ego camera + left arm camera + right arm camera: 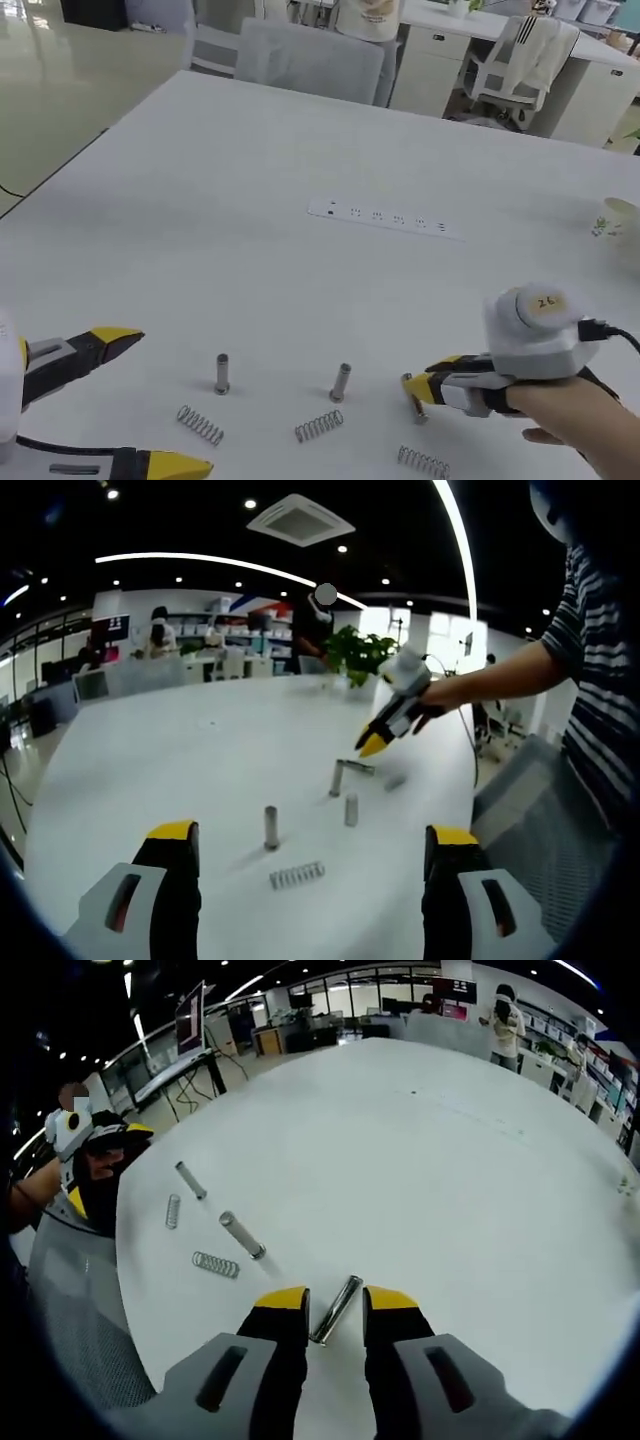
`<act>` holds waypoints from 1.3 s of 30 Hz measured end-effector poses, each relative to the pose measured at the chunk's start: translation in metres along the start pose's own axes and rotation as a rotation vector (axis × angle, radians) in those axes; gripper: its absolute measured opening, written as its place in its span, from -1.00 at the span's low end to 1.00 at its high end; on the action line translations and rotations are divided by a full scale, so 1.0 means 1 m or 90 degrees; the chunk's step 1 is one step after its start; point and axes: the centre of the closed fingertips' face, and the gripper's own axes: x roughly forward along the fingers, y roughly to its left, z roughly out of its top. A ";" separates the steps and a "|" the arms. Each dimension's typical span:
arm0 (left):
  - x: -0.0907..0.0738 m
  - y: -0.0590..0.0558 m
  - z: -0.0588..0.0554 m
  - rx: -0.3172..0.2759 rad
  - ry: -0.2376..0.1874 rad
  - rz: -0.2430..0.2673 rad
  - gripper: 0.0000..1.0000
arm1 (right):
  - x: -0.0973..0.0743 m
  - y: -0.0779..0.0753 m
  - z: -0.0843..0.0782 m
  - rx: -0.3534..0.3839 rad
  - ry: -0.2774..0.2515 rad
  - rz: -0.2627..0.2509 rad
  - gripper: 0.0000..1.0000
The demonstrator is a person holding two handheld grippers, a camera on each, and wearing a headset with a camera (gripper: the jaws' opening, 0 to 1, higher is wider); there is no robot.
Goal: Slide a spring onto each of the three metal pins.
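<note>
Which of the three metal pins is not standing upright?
The rightmost pin in the head view, between the jaws of the right gripper: it leans, while the left pin and the middle pin stand upright on the table.

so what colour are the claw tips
Yellow, on both the right claw and the left claw; the right gripper view shows it best.

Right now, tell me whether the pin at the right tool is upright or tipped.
Tipped: the pin leans off vertical between the right tool's yellow tips.
</note>
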 end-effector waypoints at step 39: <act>-0.007 0.007 -0.009 -0.018 0.004 0.014 0.79 | 0.017 -0.011 -0.011 0.069 0.046 -0.039 -0.90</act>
